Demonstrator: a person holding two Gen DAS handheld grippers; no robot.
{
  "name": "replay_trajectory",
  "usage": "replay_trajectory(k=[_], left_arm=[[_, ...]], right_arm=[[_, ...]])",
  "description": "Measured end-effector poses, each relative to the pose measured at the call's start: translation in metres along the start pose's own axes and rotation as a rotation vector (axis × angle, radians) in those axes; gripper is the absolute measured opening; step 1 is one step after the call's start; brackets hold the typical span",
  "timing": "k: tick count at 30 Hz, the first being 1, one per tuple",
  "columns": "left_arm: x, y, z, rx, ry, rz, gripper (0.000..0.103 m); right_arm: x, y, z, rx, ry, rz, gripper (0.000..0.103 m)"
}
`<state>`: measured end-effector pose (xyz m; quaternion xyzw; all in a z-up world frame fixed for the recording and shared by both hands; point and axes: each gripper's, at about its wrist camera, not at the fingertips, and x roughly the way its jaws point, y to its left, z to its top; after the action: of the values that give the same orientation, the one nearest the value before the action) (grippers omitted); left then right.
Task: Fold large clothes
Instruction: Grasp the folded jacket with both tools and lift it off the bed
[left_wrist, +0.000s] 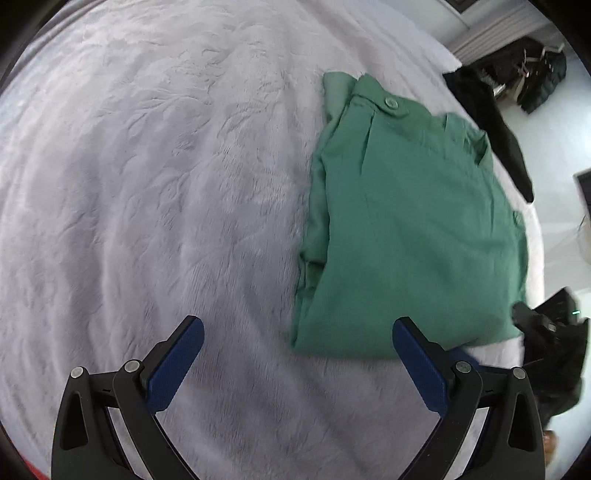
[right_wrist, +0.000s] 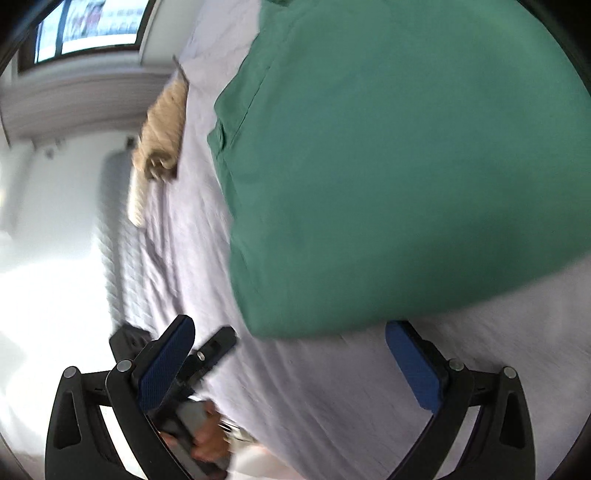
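Observation:
A green garment (left_wrist: 406, 229) lies folded into a compact rectangle on the pale grey bedspread (left_wrist: 147, 184), with a button near its far edge. My left gripper (left_wrist: 299, 354) is open and empty, hovering over the bedspread just short of the garment's near edge. In the right wrist view the garment (right_wrist: 388, 166) fills the upper right. My right gripper (right_wrist: 288, 354) is open and empty just off the garment's near corner. The left gripper's body and the hand holding it show in the right wrist view (right_wrist: 199, 417).
A black garment (left_wrist: 495, 122) hangs over the bed's far right edge, with dark bags (left_wrist: 535, 81) on the floor beyond. A tan fluffy item (right_wrist: 162, 125) lies at the bed's edge. White floor (right_wrist: 48, 295) and a window (right_wrist: 88, 26) lie to the left.

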<state>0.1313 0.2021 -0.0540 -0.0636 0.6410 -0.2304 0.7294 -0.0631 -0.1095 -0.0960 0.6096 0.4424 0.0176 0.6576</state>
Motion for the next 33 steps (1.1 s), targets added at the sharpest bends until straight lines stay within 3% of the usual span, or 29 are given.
replay_trajectory(k=[2,3,4,6,11,16,18,21,22,24,26,29,33], left_arm=[[0.003,0.004,0.008,-0.016,0.007,-0.042,0.102],[0.005,0.005,0.012,-0.024,0.013,-0.066,0.102],[0.008,0.007,0.017,-0.038,0.026,-0.109,0.102],[0.010,0.007,0.013,-0.059,0.042,-0.180,0.102],[0.028,0.002,0.039,-0.093,0.089,-0.348,0.102],[0.058,-0.017,0.069,-0.144,0.170,-0.530,0.102],[0.066,-0.032,0.074,-0.123,0.171,-0.496,0.101],[0.073,-0.057,0.078,-0.036,0.158,-0.334,0.025],[0.073,-0.059,0.078,-0.027,0.158,-0.318,0.022],[0.063,-0.064,0.078,0.001,0.128,-0.299,0.019],[0.047,-0.073,0.077,0.045,0.085,-0.282,0.017],[0.019,-0.093,0.078,0.113,0.024,-0.261,0.017],[-0.008,-0.138,0.083,0.177,-0.028,-0.256,0.017]], right_arm=[[0.012,-0.007,0.004,0.054,-0.004,0.040,0.102],[0.011,-0.008,0.005,0.057,-0.007,0.054,0.095],[0.012,-0.007,0.005,0.053,-0.009,0.070,0.061],[0.015,-0.007,0.007,0.048,-0.004,0.031,0.011],[-0.009,0.012,0.012,0.000,-0.032,0.157,0.007],[-0.026,0.033,0.018,-0.056,-0.016,0.183,0.007],[-0.027,0.031,0.016,-0.063,0.027,0.146,0.007],[-0.019,0.031,0.010,-0.102,0.178,0.026,0.012],[-0.024,0.033,0.006,-0.144,0.210,-0.009,0.012],[-0.047,0.040,0.007,-0.246,0.186,-0.090,0.012],[-0.076,0.043,0.021,-0.323,0.072,-0.185,0.012],[-0.096,0.028,0.059,-0.309,-0.029,-0.268,0.008],[-0.070,-0.001,0.085,-0.285,0.041,-0.320,0.005]])
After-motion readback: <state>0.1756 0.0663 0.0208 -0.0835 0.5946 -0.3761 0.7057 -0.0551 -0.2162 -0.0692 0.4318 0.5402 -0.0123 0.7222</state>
